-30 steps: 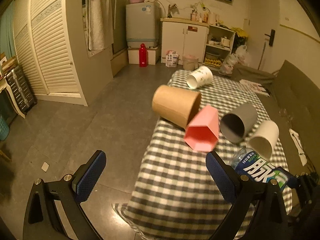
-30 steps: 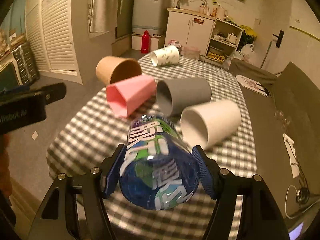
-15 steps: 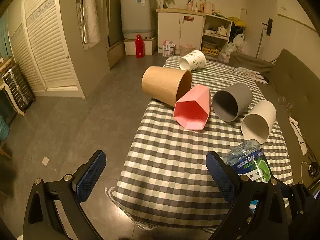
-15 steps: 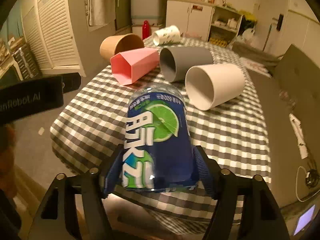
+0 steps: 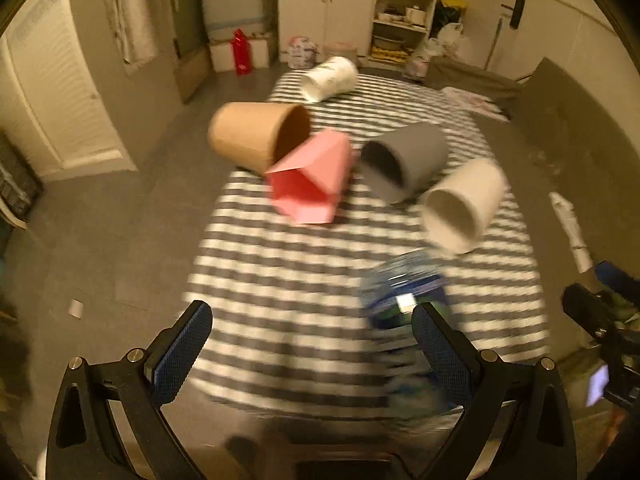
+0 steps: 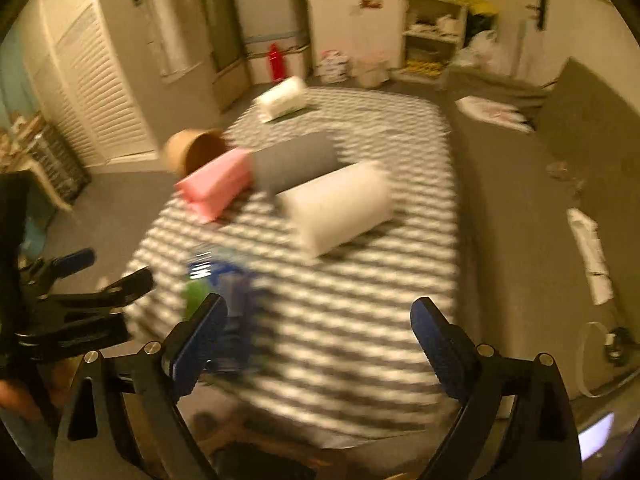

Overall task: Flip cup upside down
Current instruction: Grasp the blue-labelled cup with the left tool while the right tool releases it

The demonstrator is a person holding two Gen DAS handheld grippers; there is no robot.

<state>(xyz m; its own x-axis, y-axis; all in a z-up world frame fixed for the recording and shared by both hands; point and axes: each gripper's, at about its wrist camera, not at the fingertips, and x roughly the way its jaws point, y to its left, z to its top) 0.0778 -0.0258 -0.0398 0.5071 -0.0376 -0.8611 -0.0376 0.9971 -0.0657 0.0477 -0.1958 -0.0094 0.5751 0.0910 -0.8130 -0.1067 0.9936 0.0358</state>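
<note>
A blue-labelled clear plastic cup (image 5: 404, 296) stands upside down on the checked tablecloth (image 5: 288, 280) near the front edge; it also shows blurred in the right wrist view (image 6: 216, 280). My right gripper (image 6: 318, 338) is open and empty, with the cup just outside its left finger. My left gripper (image 5: 312, 344) is open and empty over the table's front edge, the cup just beyond its right finger (image 5: 440, 348).
Several cups lie on their sides further back: brown (image 5: 256, 140), pink (image 5: 312, 180), grey (image 5: 404, 160), white (image 5: 464, 204) and a printed white one (image 5: 328, 78). A grey sofa (image 5: 568, 128) runs along the right. Floor lies to the left.
My right gripper has let go of the blue-labelled cup and opened, drawing back to the right. The cup now stands on the cloth. Both views are blurred by motion.
</note>
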